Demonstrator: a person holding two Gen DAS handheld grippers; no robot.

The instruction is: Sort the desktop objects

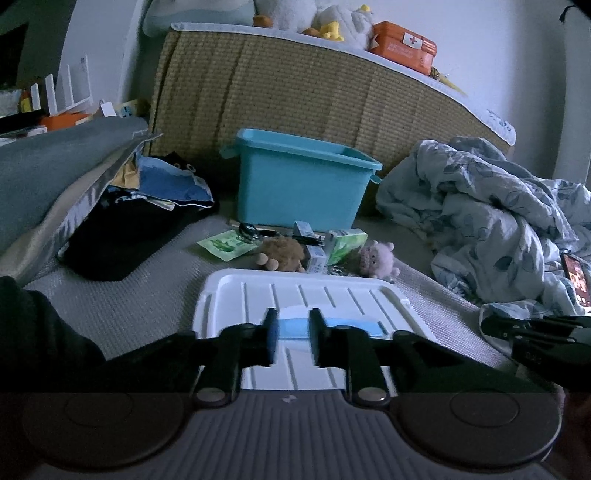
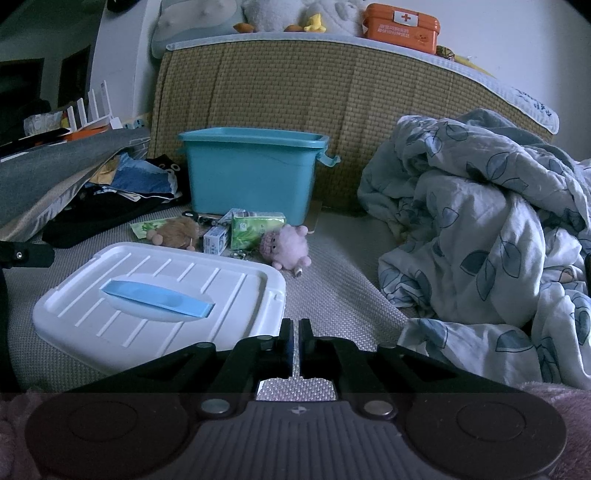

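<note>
- Left gripper: jaws part-open, one on each side of the light blue handle of the white lid; whether the pads press the handle cannot be told. The gripper is held level and low over the lid, pointing toward the bin.
- Right gripper: jaws nearly together, only a thin slit between them, gripping nothing. It sits low over the mattress, just beside the lid's near corner, pointing toward the bin.
- White lid: smooth rigid plastic, rectangular with rounded corners, ribbed with raised parallel strips, an oval recess under the flat blue handle. It lies flat on the bed's woven grey mattress surface.
- Teal plastic bin: smooth, rectangular, open-topped, with lipped rim and side handles; it stands beyond the lid, against the woven straw mat.
- Between the lid and the bin, a loose cluster: fuzzy brown plush toy, fuzzy pink plush toy, green tissue pack, small white carton, flat green sachet.
- Right of the lid: crumpled leaf-print quilt.
- On the ledge above the bin: orange first-aid case, hard and boxy.
</note>
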